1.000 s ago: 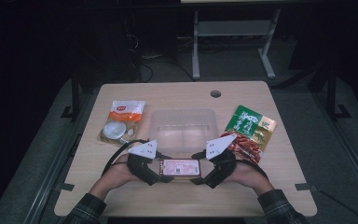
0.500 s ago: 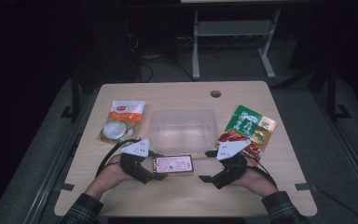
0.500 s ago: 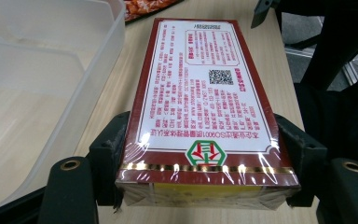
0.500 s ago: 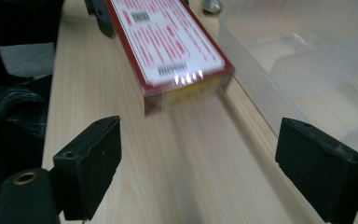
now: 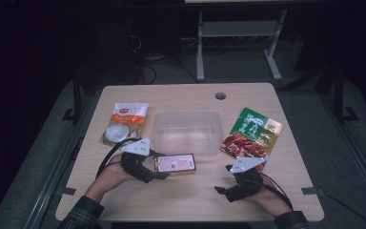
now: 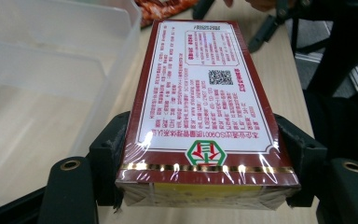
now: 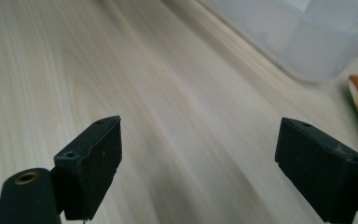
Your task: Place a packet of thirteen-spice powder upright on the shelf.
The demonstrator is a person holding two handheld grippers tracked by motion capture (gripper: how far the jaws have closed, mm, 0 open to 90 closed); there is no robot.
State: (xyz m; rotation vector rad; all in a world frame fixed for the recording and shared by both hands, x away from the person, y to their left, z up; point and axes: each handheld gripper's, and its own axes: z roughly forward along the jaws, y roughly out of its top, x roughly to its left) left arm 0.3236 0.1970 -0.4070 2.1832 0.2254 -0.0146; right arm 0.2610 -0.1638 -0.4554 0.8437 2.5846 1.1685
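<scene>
High view – box [image 5: 175,163] lies flat, long axis running left-right.

In the high view the pale wood-grain worktop [image 5: 190,195] is lit evenly from above while the room around it sinks into near black. The left gripper view is bright, with white glare streaks on the clear film of the dark-red printed box [image 6: 205,107]. The right gripper view is soft, its wood grain smeared by blur.
</scene>
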